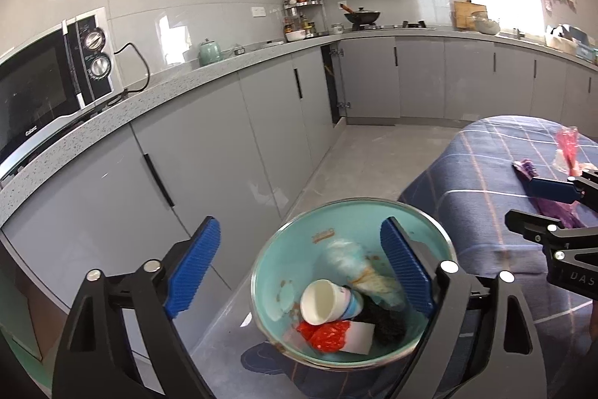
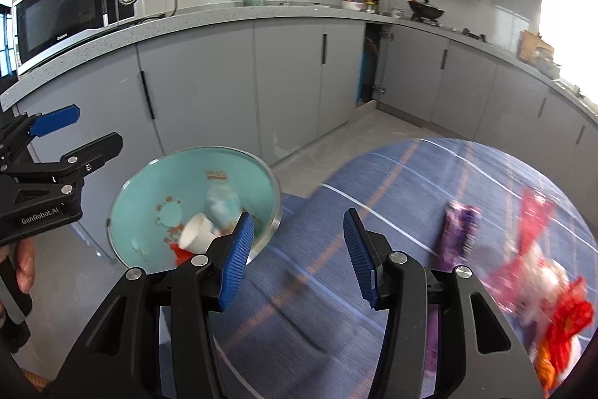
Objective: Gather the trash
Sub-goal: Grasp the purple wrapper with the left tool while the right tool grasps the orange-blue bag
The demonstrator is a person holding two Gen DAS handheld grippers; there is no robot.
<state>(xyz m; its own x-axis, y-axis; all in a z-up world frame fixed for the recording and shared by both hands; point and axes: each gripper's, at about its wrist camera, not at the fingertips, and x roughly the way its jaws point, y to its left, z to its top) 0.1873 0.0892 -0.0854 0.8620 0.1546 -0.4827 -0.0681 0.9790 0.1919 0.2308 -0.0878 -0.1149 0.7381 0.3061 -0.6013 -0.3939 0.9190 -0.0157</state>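
A teal trash bin [image 1: 284, 260] stands on the floor beside a round table with a blue plaid cloth [image 1: 482, 159]. Inside lie a white paper cup [image 1: 325, 301], a red wrapper [image 1: 327, 335], a crumpled pale wrapper [image 1: 355, 260] and dark trash. My left gripper [image 1: 299, 272] is open and empty above the bin's rim. My right gripper [image 2: 295, 257] is open and empty over the table edge, next to the bin [image 2: 149, 197]. A purple wrapper [image 2: 458, 234] and red wrappers [image 2: 538, 249] lie on the table to its right, blurred.
Grey kitchen cabinets [image 1: 231, 144] run along the wall behind the bin, with a microwave [image 1: 45, 77] on the counter. One cabinet door stands open in the corner [image 1: 330, 85]. Grey floor [image 1: 370, 152] lies between the cabinets and the table.
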